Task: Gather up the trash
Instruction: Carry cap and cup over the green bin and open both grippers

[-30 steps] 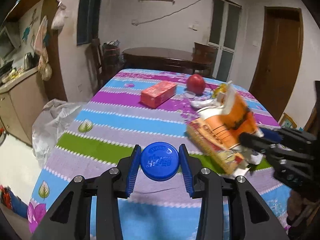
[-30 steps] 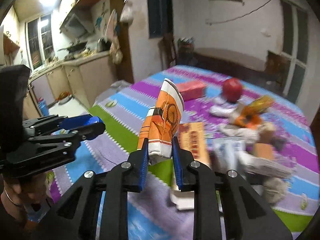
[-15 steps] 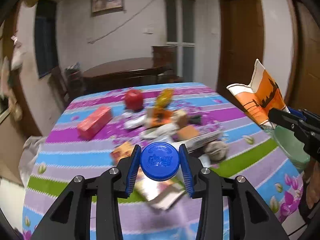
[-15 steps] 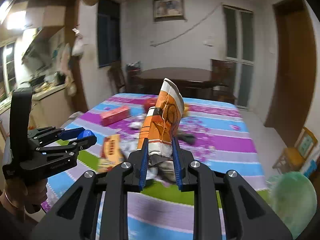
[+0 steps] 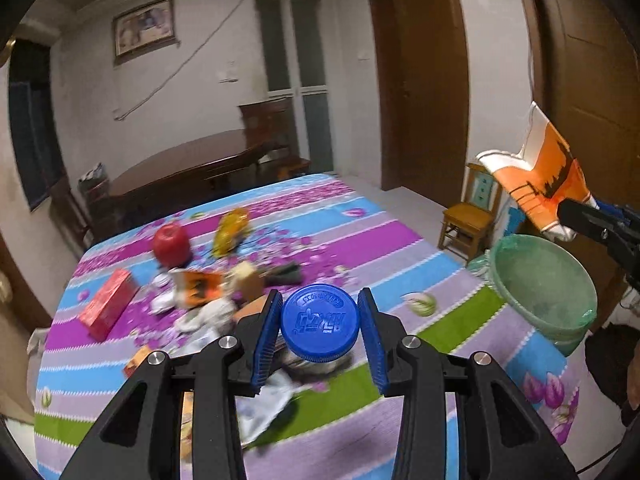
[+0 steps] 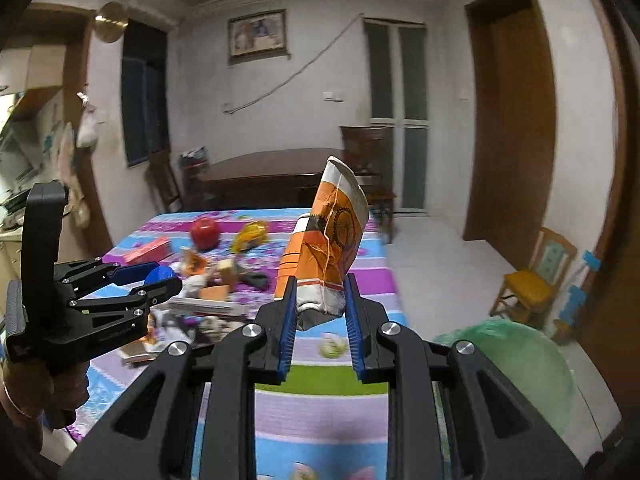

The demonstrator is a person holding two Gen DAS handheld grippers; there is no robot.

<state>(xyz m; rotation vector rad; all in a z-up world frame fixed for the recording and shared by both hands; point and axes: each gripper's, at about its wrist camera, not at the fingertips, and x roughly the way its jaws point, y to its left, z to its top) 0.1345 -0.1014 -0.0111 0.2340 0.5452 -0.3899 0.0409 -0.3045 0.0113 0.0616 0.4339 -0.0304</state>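
Left gripper (image 5: 320, 334) fingers clamping blue cap (image 5: 319, 321); right gripper (image 6: 320, 312) fingers pinching crushed cup (image 6: 326, 246). Both hanging above counter (image 5: 400, 248), near green bin (image 5: 540, 280). Step: carrying trash binward. Next: positioning over bin, releasing.

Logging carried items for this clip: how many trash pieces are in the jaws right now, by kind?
Blue bottle caps: 1, in the left gripper
Crushed orange paper cups: 1, in the right gripper
Total: 2
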